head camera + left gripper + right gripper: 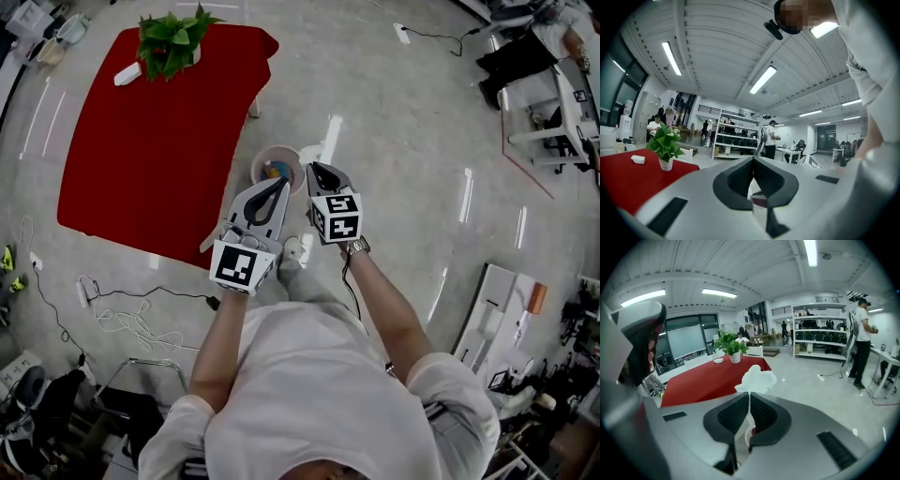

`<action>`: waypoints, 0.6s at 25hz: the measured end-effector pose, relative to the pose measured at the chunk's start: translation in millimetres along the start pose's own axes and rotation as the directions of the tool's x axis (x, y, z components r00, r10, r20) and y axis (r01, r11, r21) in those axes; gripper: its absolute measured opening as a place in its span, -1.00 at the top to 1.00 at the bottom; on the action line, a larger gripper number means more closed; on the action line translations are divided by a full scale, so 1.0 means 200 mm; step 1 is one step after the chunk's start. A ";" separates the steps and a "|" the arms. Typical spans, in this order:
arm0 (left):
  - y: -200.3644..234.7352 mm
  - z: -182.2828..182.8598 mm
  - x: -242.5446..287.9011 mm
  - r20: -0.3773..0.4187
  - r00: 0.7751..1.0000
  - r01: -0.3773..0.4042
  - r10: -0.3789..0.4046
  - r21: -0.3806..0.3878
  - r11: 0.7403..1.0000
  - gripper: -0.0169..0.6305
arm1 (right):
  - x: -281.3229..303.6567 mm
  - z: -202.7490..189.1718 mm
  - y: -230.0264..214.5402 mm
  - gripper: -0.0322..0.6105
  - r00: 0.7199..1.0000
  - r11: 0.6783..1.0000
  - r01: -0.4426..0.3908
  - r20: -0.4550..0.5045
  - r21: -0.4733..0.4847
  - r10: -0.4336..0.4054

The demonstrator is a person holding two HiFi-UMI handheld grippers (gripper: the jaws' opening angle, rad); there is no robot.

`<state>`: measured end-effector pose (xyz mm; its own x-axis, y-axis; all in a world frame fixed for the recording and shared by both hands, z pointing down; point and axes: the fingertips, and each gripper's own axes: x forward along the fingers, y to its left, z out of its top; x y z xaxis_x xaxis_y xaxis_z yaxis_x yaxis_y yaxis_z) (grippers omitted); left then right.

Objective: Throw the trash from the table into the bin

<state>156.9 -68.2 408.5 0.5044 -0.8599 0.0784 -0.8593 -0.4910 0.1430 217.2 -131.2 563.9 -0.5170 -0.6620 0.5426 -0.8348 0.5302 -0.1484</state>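
The right gripper [750, 394] has its 2 jaws pressed together on a thin fold of a crumpled white paper [757, 378], which bunches up just past the tips. From the head view this paper is hard to pick out against the pale, glossy floor. The left gripper [752, 160] has its jaws closed tip to tip, with nothing showing beyond them. Through the gap lower between its pads only a scrap of dark red and white shows, too little to name.

In the head view both grippers are held side by side, the left gripper [281, 183] beside the right gripper [314, 169]. Their tips are over the near edge of a round bin [272, 167] on the floor, which they partly cover; something colourful lies inside.

Past the bin stands the red table [141, 150], carrying 1 potted plant [173, 42] and, beside it, 1 small white item [127, 73] too small to identify.
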 end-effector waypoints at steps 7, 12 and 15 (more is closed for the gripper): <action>0.13 -0.17 0.06 -0.069 0.998 0.004 -0.005 -0.016 1.000 0.93 | 0.27 -0.38 -0.04 0.83 0.987 0.999 0.010 -0.163 0.031 -0.005; 0.20 -0.15 0.09 -0.082 0.997 -0.002 -0.002 -0.046 0.999 0.93 | 0.49 -0.56 -0.03 0.83 0.975 1.000 -0.013 -0.224 0.010 0.015; 0.24 -0.16 0.12 -0.078 0.997 -0.005 0.001 -0.042 0.999 0.93 | 0.62 -0.69 -0.04 0.83 0.960 1.000 -0.029 -0.280 -0.007 0.026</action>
<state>129.7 -107.9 448.9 0.5082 -0.8472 0.1549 -0.8574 -0.4806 0.1841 186.4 -144.7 746.9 -0.4644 -0.4731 0.7487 -0.8182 0.5528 -0.1582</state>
